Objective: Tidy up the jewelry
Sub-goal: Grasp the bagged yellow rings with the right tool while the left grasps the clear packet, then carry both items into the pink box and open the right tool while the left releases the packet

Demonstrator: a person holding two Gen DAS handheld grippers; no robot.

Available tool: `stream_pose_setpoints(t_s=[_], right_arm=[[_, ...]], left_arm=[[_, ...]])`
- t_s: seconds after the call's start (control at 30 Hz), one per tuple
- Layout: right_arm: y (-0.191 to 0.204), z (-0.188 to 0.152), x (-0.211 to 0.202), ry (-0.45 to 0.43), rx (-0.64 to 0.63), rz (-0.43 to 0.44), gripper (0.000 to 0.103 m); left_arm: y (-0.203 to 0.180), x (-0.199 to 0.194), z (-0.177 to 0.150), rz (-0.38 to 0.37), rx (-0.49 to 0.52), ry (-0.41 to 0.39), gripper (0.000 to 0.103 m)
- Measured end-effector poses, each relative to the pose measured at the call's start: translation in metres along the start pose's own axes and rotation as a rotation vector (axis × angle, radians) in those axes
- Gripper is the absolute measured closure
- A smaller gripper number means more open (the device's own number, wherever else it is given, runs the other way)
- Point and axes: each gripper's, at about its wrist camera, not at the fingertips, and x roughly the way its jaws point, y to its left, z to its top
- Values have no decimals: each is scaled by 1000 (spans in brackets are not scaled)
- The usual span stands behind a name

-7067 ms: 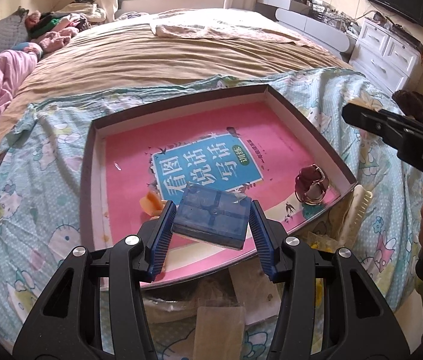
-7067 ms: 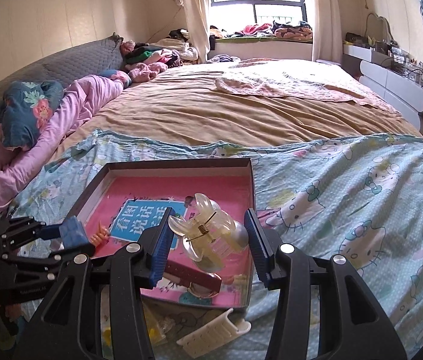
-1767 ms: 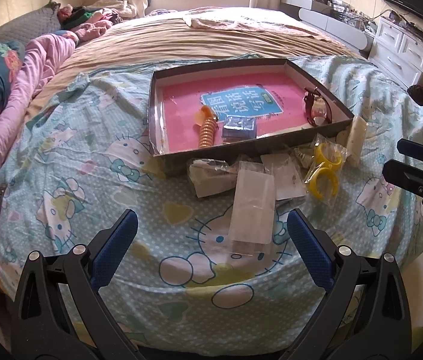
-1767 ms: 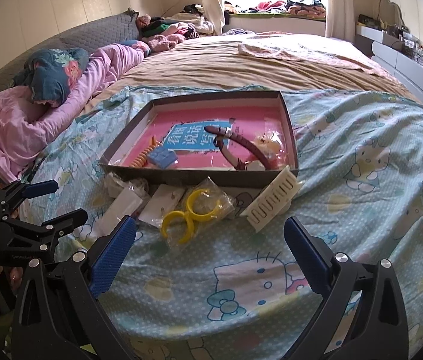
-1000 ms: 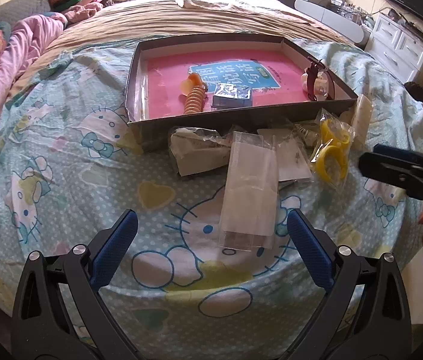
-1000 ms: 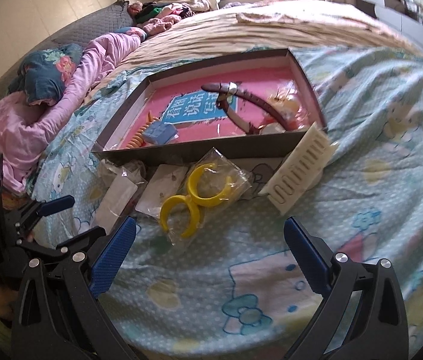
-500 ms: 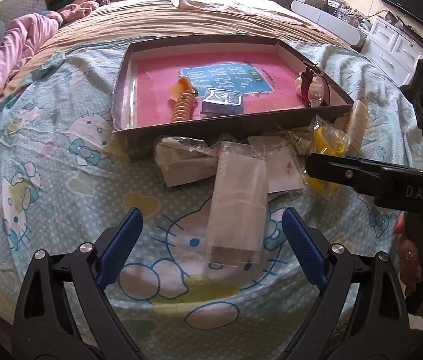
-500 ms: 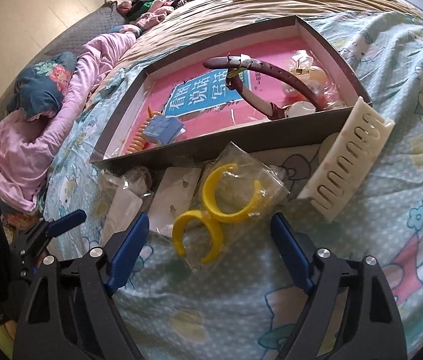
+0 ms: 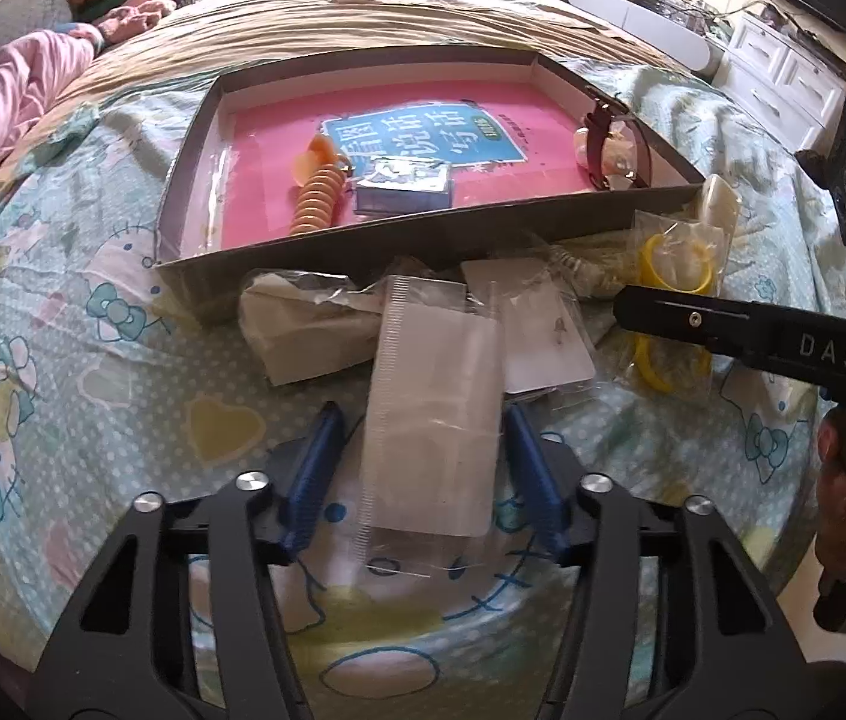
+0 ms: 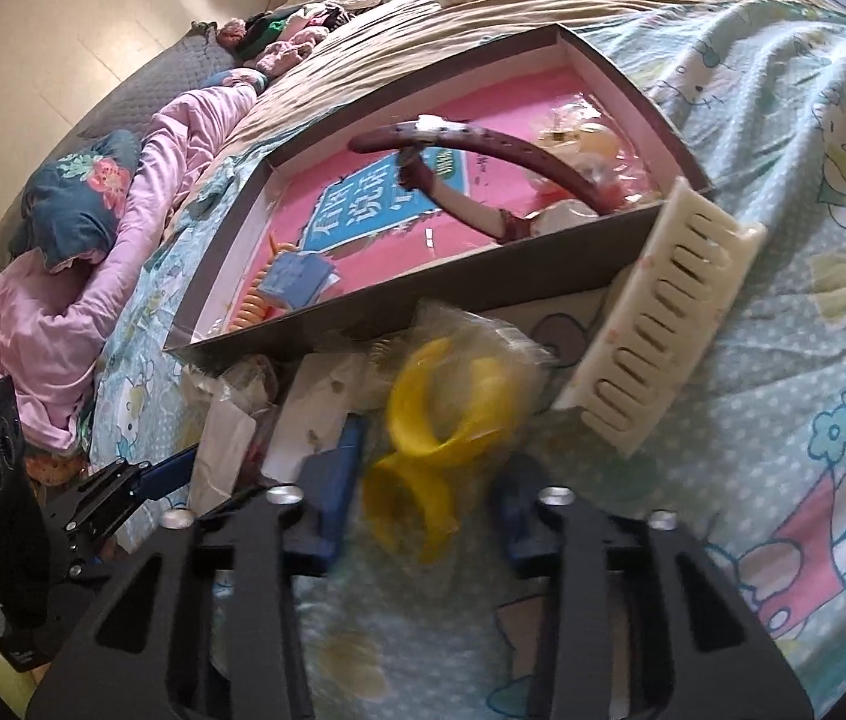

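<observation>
L tool [image 9: 423, 468] closing round clear bag [image 9: 429, 420], R tool [image 10: 423, 504] nips yellow rings [image 10: 423, 456]

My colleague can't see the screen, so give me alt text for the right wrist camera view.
The right claw has just been closing on a clear bag of yellow rings lying on a cartoon-print bedsheet. Beyond it, a white comb leans on a shallow pink-lined box holding a maroon strap.

Yellow bangles [image 10: 429, 426] in a clear bag lie before the box [image 10: 399, 312]
</observation>
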Motion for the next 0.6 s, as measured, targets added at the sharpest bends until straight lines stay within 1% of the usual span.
stream_pose_setpoints(t_s=[0.03, 0.2, 0.3, 0.4, 0.6], right_arm=[[-2, 0, -1, 2, 5, 7, 75], [-3, -3, -12, 1, -4, 20, 76], [-2, -4, -22, -10, -22, 24, 77], [0, -4, -33, -27, -39, 27, 78], [11, 1, -45, -55, -85, 30, 78]], left_arm=[[-1, -1, 0, -7, 2, -2, 68], [1, -9, 0, -16, -9, -14, 69], [5, -20, 0, -16, -20, -36, 69], [12, -32, 2, -8, -38, -61, 69], [26, -54, 7, 36, -66, -113, 69]])
